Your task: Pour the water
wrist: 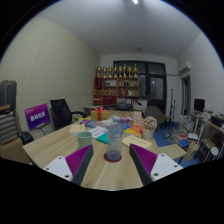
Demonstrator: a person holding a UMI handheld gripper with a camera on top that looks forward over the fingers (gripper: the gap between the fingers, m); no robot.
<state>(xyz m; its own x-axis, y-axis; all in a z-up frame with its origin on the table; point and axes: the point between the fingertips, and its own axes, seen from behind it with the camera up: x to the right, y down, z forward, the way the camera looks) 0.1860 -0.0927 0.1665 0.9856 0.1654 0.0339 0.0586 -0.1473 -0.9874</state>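
Wooden table (60, 150): cup (114, 148) between open tongs (113, 163).

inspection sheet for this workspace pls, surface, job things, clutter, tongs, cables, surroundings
surface: light wooden table, bare near the tongs.
job's things: clear cup standing between the fingers with gaps at both sides; grey cup just beyond the left finger.
clutter: colourful boxes and papers across the far part of the table.
grippers: tongs open, pads facing inward, nothing gripped.
cables: nothing seen.
surroundings: shelf with bottles at the back wall, office chair, purple sign, dark windows.
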